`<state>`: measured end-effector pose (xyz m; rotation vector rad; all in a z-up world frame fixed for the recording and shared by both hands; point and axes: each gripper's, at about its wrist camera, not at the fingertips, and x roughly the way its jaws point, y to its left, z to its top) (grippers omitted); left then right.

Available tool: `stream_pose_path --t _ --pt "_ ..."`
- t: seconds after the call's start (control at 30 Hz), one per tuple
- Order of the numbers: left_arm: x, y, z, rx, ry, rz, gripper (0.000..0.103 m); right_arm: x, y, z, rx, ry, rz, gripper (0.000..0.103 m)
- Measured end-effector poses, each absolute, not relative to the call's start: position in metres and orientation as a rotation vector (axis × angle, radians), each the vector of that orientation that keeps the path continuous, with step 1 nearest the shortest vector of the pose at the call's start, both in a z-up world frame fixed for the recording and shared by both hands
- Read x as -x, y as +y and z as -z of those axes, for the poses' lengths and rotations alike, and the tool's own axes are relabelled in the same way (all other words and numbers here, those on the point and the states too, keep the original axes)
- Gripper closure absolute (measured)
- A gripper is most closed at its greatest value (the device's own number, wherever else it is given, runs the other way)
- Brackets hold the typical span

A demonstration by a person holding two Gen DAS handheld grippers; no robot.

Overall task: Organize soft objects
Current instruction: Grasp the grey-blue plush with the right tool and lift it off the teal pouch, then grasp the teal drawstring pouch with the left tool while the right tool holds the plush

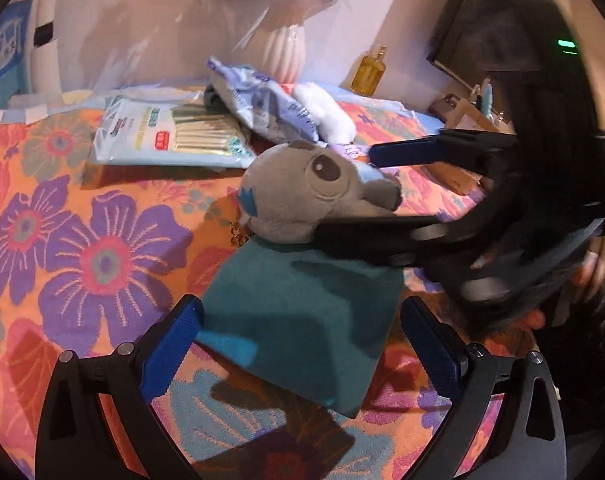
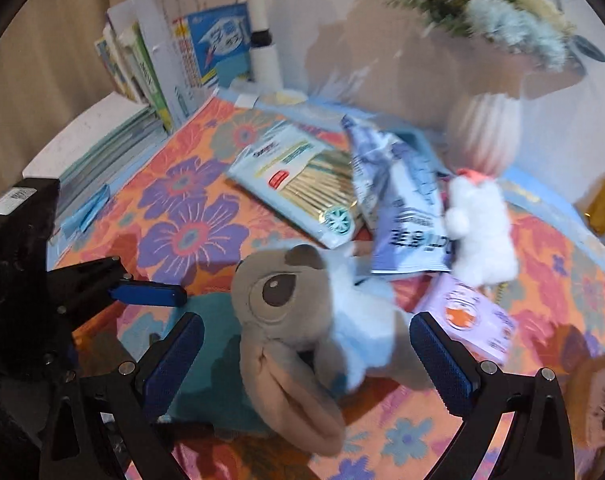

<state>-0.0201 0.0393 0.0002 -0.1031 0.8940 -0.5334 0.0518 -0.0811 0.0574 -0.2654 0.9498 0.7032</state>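
A grey plush toy [image 1: 302,192] with a big dark eye lies on the far edge of a folded teal cloth [image 1: 302,320] on the flowered tablecloth. My left gripper [image 1: 302,344] is open, its fingers on either side of the teal cloth. My right gripper [image 2: 306,360] is open, its fingers on either side of the grey plush [image 2: 294,320]; in the left wrist view it [image 1: 382,188] comes in from the right. A white plush [image 2: 482,236] lies behind, beside the snack bags.
A pale blue flat packet [image 1: 170,136], a purple-white bag [image 1: 262,104] and a lilac pack [image 2: 470,320] lie on the cloth. A white vase with flowers [image 1: 282,40] and an amber bottle [image 1: 368,70] stand at the wall. Books [image 2: 162,72] stand at the far left.
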Motion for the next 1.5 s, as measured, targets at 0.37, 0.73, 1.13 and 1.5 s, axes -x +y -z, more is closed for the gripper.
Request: stream_pose_path --t 0.37,0.73,1.13,1.5 --pt "0.019 0.027 -0.002 0.048 0.909 0.536 0.004 -0.073 -0.096 -0.035 0.106 0.949 -0.711 0.009" --pt "0.000 -0.005 0.000 -0.063 0.945 0.516 0.004 -0.027 -0.202 -0.067 -0.107 0.788 -0.537 0.010" --pt "0.001 -0.005 0.001 -0.028 0.921 0.552 0.032 -0.030 -0.252 -0.031 -0.296 0.853 -0.506 0.009" --pt "-0.002 0.035 -0.003 0.218 0.870 0.518 0.088 -0.026 -0.246 -0.033 -0.251 0.842 -0.487 0.008"
